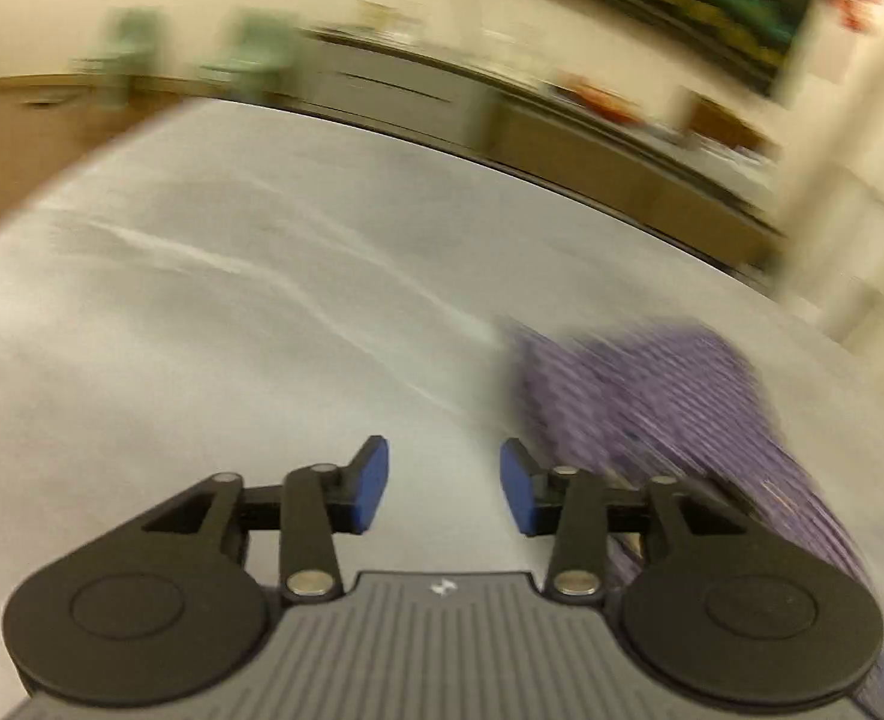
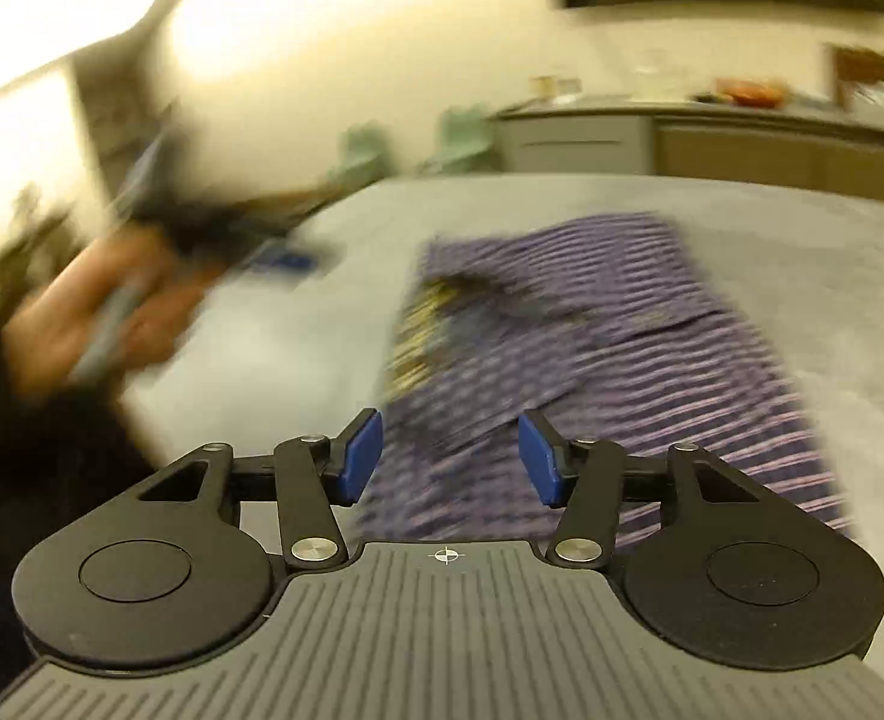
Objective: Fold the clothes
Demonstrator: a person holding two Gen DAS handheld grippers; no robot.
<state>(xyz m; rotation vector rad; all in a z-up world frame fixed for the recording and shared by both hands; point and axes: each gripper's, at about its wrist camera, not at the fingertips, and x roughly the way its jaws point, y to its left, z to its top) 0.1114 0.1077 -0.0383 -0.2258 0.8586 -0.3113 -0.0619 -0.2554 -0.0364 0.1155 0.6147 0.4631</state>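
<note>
Both the left gripper (image 1: 444, 487) and the right gripper (image 2: 449, 459) are wide open, holding nothing.

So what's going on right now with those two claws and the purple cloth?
Left gripper open, empty, over grey table cover. Right gripper open, empty, above purple striped garment. Garment lies folded. Nothing in the way.
</note>
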